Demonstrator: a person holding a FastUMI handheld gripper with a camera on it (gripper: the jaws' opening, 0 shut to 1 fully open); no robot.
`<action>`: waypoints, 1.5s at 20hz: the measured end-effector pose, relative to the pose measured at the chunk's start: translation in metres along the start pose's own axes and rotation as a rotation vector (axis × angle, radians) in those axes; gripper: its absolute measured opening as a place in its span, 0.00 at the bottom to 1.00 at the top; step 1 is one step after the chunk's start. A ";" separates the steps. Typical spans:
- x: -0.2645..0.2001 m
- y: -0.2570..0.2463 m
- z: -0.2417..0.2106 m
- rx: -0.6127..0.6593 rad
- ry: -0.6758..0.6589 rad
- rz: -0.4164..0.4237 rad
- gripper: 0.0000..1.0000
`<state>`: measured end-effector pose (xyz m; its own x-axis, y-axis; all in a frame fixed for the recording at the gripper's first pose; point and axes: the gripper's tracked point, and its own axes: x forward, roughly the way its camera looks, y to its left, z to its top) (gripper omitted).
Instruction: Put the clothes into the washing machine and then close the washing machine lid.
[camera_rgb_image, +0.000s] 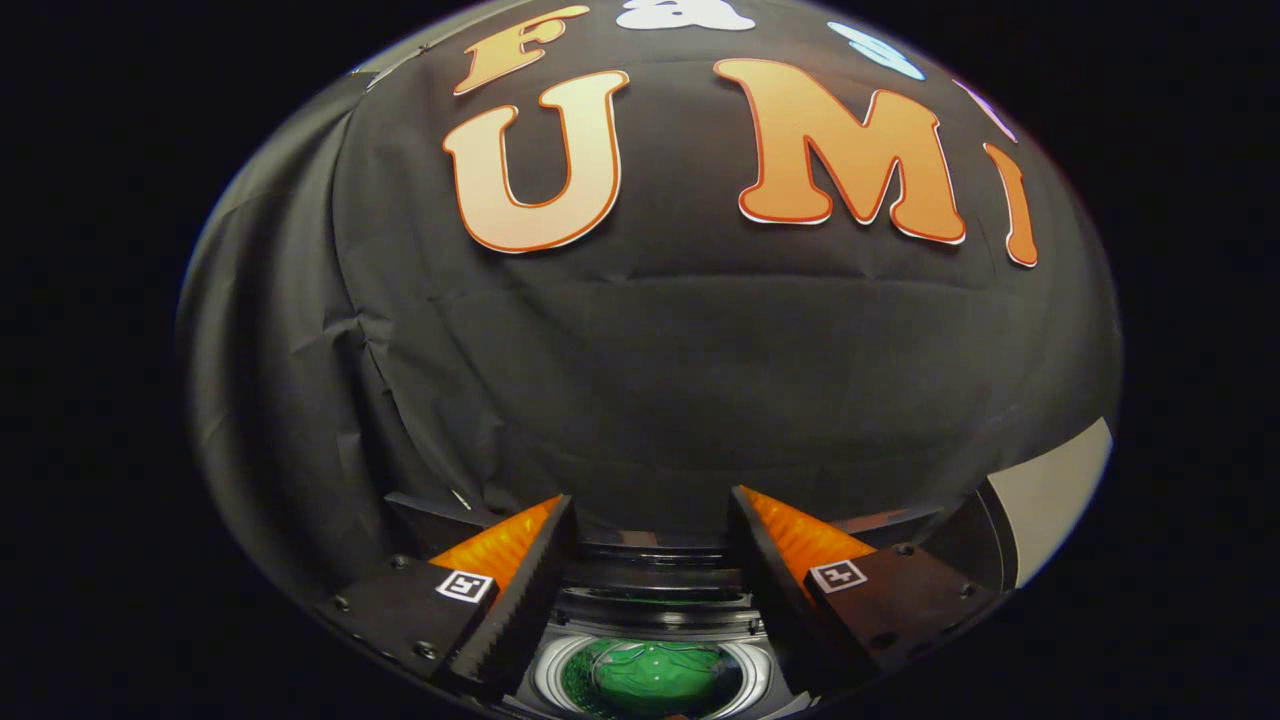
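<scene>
Gripper (650, 590) fingers apart, empty; green clothes (652, 678) in the washing machine (650, 610) drum, bottom centre — closing the lid likely comes next.

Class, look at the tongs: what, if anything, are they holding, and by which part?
Nothing is held. The tongs stand open with an empty gap between their fingers; the green cloth lies below them, inside the washing machine drum.

The tool (650, 520) hangs with its two fingers spread wide apart, nothing pinched between them. Both fingers (530, 575) point forward and angle slightly inward toward their tips. Each carries a small square marker near its base.
</scene>
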<state>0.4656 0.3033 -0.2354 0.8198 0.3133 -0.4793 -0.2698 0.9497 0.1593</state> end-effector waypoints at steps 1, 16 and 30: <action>-0.003 0.001 -0.001 0.001 0.002 0.001 0.99; -0.059 0.016 -0.027 -0.015 -0.003 -0.011 0.99; -0.093 0.026 -0.100 0.032 0.058 0.015 1.00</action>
<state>0.3317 0.2988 -0.2724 0.7849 0.3282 -0.5256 -0.2650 0.9445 0.1941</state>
